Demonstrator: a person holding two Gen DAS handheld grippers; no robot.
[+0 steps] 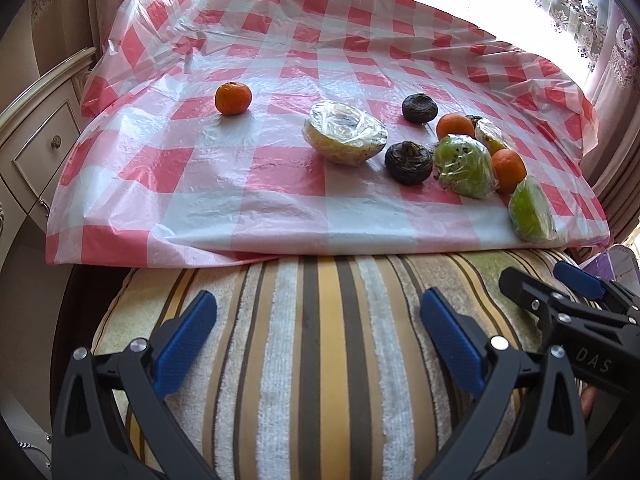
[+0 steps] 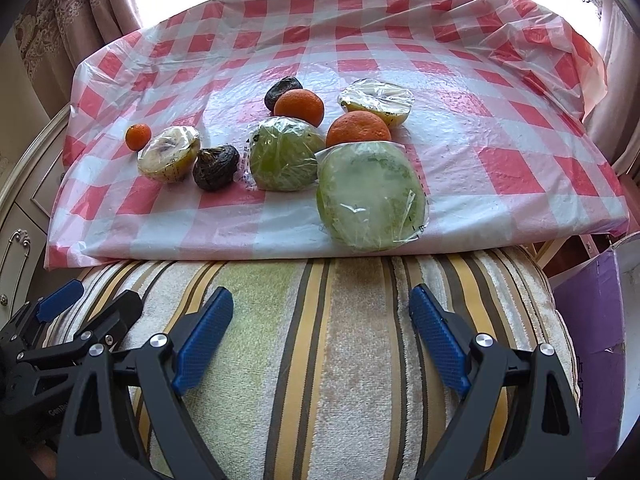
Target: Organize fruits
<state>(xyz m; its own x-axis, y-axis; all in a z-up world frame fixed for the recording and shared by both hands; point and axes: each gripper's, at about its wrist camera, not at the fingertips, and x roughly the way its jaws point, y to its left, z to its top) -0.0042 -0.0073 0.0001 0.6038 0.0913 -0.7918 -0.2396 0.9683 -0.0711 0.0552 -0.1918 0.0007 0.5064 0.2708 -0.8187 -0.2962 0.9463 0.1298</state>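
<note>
Fruit lies on a red-and-white checked cloth (image 1: 280,208). One tangerine (image 1: 233,98) sits alone at the left, also in the right wrist view (image 2: 138,136). A wrapped pale half fruit (image 1: 346,133) lies mid-table. Two dark wrinkled fruits (image 1: 409,162) (image 1: 419,107), two more tangerines (image 1: 454,126) (image 1: 509,165) and wrapped green halves (image 1: 466,166) (image 1: 532,210) cluster at the right. The nearest green half (image 2: 372,196) lies at the cloth's front edge. My left gripper (image 1: 320,332) and right gripper (image 2: 322,328) are both open and empty over a striped towel, short of the fruit.
A striped towel-covered cushion (image 1: 320,360) fills the foreground. A cream drawer cabinet (image 1: 36,144) stands at the left. A purple box (image 2: 592,300) is at the right. Curtains and a bright window are behind the table.
</note>
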